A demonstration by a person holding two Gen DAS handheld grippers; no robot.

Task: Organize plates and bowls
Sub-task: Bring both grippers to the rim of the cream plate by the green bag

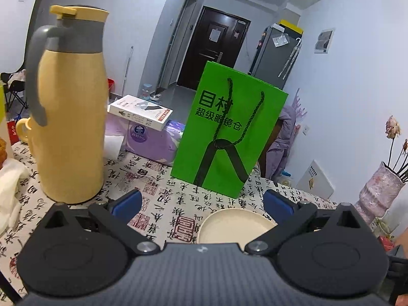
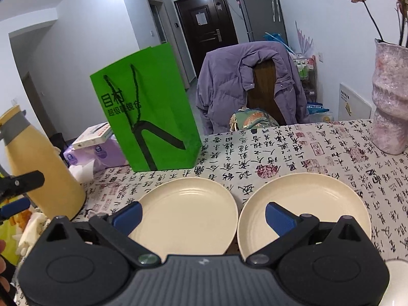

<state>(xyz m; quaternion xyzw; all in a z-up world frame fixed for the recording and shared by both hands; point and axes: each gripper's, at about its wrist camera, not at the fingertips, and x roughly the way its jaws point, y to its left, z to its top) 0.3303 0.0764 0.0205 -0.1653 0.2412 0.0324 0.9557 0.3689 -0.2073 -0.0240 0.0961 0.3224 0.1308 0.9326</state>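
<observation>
L wrist view: left gripper (image 1: 201, 202) has jaws wide apart, holding nothing, above a cream plate (image 1: 234, 225) in front of the green bag (image 1: 229, 132). R wrist view: right gripper (image 2: 202, 215) also spread, empty, over two plates side by side: left plate (image 2: 188, 214), right plate (image 2: 313, 199), both in front of the bag (image 2: 150, 112).

Two cream plates (image 2: 187, 210) (image 2: 309, 204), one flask (image 1: 70, 107), one bag (image 1: 227, 132), one vase (image 2: 390, 97), perhaps a bowl (image 2: 397, 280).

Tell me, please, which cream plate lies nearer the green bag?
The left plate, which sits just in front of the green bag; the right plate lies toward the vase.
</observation>
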